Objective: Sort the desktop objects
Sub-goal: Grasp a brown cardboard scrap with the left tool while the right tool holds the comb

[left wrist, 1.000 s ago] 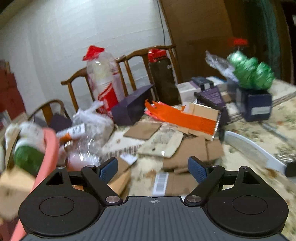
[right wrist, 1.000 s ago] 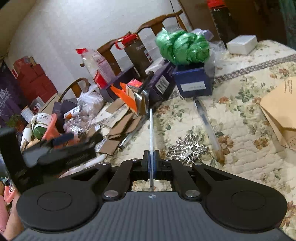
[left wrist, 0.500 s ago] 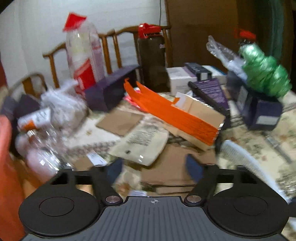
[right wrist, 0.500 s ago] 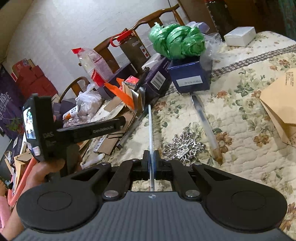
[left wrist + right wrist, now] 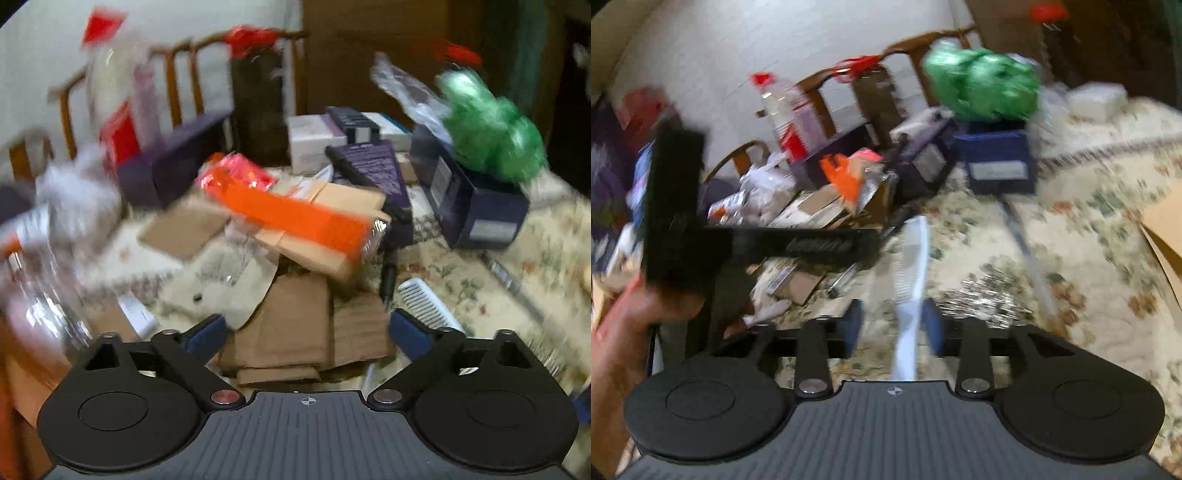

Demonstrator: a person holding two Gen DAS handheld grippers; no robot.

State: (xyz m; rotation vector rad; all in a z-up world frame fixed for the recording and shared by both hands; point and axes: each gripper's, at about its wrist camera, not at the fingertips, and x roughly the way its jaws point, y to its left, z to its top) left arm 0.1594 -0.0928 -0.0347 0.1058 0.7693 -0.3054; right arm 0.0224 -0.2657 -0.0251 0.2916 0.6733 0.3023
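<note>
A white comb (image 5: 911,280) lies flat between my right gripper's (image 5: 893,326) parted jaws, apart from both pads. The right gripper is open. The comb also shows in the left wrist view (image 5: 424,301), just ahead of the right finger of my left gripper (image 5: 306,328). The left gripper is open and empty above a pile of flat cardboard pieces (image 5: 299,325). In the right wrist view the left gripper (image 5: 738,243) is held by a hand at the left. Both views are blurred.
An orange-fronted carton (image 5: 306,221), purple boxes (image 5: 373,173), a dark blue box (image 5: 476,206) topped by a green bag (image 5: 491,140), plastic bottles (image 5: 55,266) and a silver ornament (image 5: 986,299) crowd the floral tablecloth (image 5: 1100,229). Wooden chairs (image 5: 184,77) stand behind. A long pen (image 5: 1027,251) lies at right.
My right gripper has opened and let go of the comb, which now lies flat instead of standing on edge. My left gripper has swung right and forward over the cardboard.
</note>
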